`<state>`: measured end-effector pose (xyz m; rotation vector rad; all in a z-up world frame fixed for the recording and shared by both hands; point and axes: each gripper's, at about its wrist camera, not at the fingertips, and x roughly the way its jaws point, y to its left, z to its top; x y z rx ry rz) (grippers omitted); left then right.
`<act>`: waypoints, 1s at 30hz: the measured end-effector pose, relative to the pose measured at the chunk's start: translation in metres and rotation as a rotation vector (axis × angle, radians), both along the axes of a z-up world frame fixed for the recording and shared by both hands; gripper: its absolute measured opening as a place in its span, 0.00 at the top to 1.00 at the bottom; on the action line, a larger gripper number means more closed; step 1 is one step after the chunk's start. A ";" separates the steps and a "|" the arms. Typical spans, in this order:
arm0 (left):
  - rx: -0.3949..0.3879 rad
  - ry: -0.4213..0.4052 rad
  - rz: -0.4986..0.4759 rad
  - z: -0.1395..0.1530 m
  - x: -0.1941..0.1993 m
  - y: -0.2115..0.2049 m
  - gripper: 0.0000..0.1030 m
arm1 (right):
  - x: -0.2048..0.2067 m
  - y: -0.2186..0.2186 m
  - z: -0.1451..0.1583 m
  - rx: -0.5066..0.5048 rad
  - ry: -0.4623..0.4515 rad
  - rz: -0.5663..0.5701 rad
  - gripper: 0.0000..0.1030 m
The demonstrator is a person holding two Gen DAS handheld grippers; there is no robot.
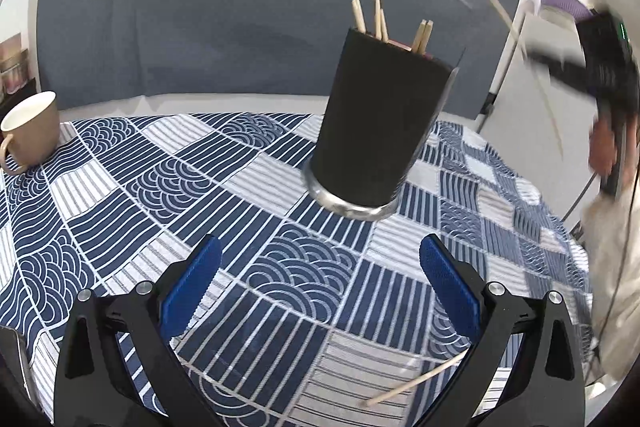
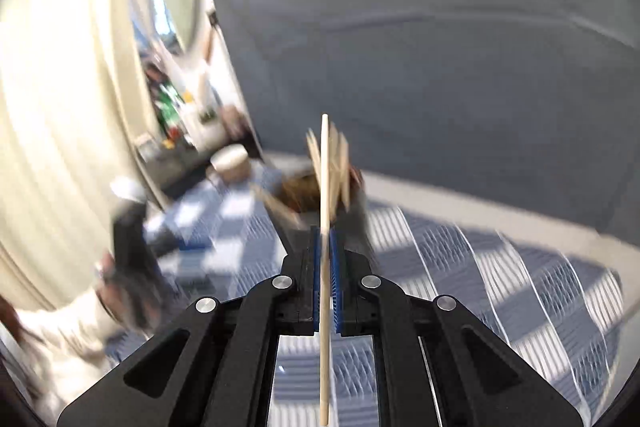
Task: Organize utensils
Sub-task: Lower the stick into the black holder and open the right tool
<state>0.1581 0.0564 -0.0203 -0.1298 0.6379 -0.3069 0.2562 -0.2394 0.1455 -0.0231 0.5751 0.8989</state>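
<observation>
Grey padded panel (image 1: 248, 27) behind table; blue-white patterned tablecloth (image 1: 240, 195); cream curtain (image 2: 60, 107) at side, brightly lit.

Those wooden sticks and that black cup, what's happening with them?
A person is tidying chopsticks with a gripper in each hand. The right gripper is shut on one pale wooden chopstick, held above the blue-and-white patterned tablecloth. The tall black holder cup already has several chopsticks in it. The left gripper is open and empty, over one last loose chopstick on the cloth.
</observation>
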 end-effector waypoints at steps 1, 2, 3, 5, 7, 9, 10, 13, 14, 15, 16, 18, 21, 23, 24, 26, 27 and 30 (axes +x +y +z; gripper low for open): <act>0.002 0.010 -0.011 -0.003 0.000 0.000 0.06 | 0.006 0.005 0.006 0.029 -0.008 -0.004 0.95; -0.011 0.024 -0.029 -0.007 0.001 0.001 0.06 | 0.013 0.009 0.010 0.064 -0.007 0.004 0.95; -0.023 0.039 -0.042 -0.009 0.002 0.002 0.06 | 0.020 0.016 0.014 0.109 -0.010 0.017 0.95; -0.031 0.051 -0.026 -0.010 0.003 0.006 0.06 | 0.029 0.028 0.018 0.160 -0.030 0.024 0.95; -0.038 0.046 -0.005 -0.009 0.003 0.009 0.06 | 0.042 0.041 0.017 0.237 -0.054 0.048 0.95; -0.075 0.052 0.012 -0.008 0.003 0.011 0.06 | 0.056 0.050 0.009 0.335 -0.038 0.100 0.95; -0.086 0.058 0.019 -0.008 0.005 0.011 0.06 | 0.066 0.055 0.004 0.382 -0.028 0.102 0.95; -0.058 0.057 0.039 -0.008 0.004 0.009 0.06 | 0.087 0.066 -0.015 0.416 -0.017 0.068 0.95; -0.048 0.054 0.039 -0.008 0.005 0.008 0.06 | 0.092 0.069 -0.021 0.418 -0.012 0.055 0.95; -0.033 0.052 0.039 -0.009 0.004 0.007 0.06 | 0.096 0.071 -0.027 0.417 -0.005 0.043 0.95; -0.013 0.049 0.040 -0.009 0.004 0.006 0.06 | 0.099 0.073 -0.036 0.411 0.006 0.040 0.95; 0.013 0.042 0.042 -0.010 0.004 0.004 0.06 | 0.099 0.078 -0.047 0.380 0.017 0.048 0.92; 0.025 0.030 0.037 -0.009 0.004 0.004 0.06 | 0.087 0.076 -0.052 0.332 0.006 0.054 0.75; 0.026 0.024 0.036 -0.008 0.002 0.004 0.06 | 0.077 0.066 -0.050 0.323 0.009 0.038 0.07; 0.030 0.018 0.038 -0.007 0.001 0.005 0.06 | 0.071 0.060 -0.049 0.323 0.004 0.033 0.08; 0.038 0.009 0.038 -0.004 -0.001 0.005 0.06 | 0.054 0.049 -0.044 0.289 -0.006 0.031 0.08; 0.042 -0.001 0.033 -0.002 -0.003 0.005 0.06 | 0.047 0.043 -0.042 0.274 -0.006 0.031 0.08; 0.048 -0.048 -0.004 0.006 -0.010 0.004 0.06 | 0.022 0.025 -0.040 0.207 0.004 0.016 0.08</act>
